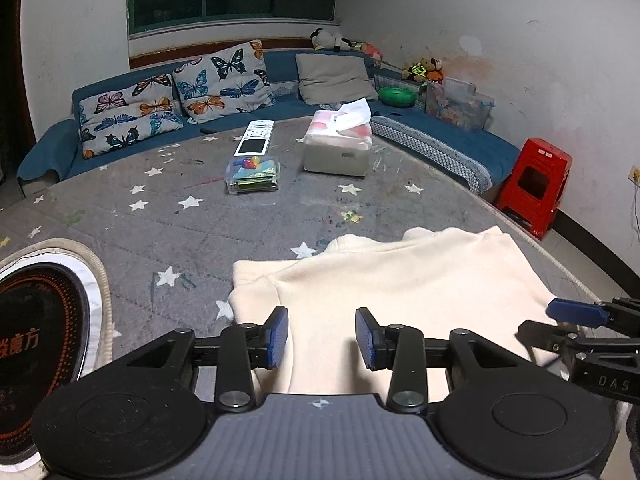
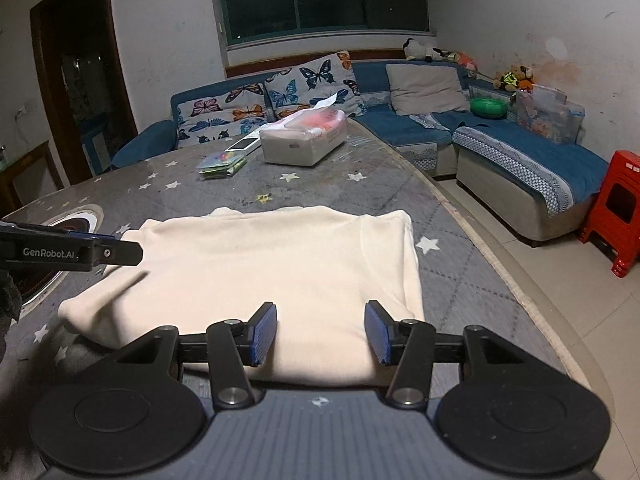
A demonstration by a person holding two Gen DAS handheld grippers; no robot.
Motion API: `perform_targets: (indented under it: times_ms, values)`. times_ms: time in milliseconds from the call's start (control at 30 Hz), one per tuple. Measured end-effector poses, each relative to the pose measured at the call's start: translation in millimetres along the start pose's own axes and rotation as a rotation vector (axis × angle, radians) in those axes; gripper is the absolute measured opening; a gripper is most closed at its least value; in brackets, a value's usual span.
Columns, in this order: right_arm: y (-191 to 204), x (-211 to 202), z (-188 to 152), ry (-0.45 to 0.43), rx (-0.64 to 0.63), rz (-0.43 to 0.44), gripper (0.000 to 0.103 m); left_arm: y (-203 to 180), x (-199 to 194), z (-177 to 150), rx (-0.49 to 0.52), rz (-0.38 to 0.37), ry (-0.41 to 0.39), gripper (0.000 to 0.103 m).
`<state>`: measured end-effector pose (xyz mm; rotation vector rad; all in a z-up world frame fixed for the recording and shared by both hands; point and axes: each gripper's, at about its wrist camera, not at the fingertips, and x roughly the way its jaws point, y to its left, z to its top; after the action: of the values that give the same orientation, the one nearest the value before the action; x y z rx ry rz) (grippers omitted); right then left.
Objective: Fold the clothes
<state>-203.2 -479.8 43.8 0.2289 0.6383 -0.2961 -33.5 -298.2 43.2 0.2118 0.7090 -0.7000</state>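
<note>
A cream garment (image 2: 272,276) lies partly folded on a grey star-patterned table (image 2: 460,280), its long side running left to right. The left gripper (image 1: 322,338) and right gripper (image 2: 320,332) hover over its near edge, jaws apart and empty, both equally close.

A cream garment (image 2: 256,276) is laid on a grey quilted cover (image 1: 248,224) scattered with white stars. Butterfly-printed cushions (image 1: 224,76) are set on a blue sofa (image 2: 532,152); a red plastic stool (image 1: 538,184) is seen.
</note>
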Motion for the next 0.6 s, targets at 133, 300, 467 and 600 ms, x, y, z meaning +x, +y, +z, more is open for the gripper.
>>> perform_targets:
  times_ms: [133,300,467,600]
  values:
    - [-1,-8,-6,-0.004,0.011,-0.007,0.050,1,-10,-10,0.010,-0.002,-0.004,0.041]
    - [-5,-11,-18,0.016,0.021,-0.025,0.050,1,-20,-27,0.031,0.001,-0.005,0.041]
    - [-3,-21,-14,-0.007,0.020,-0.023,0.050,6,-24,-38,0.015,0.000,0.006,0.041]
    - [5,-24,-7,-0.038,0.005,0.004,0.052,7,-25,-43,0.007,0.003,0.009,0.044]
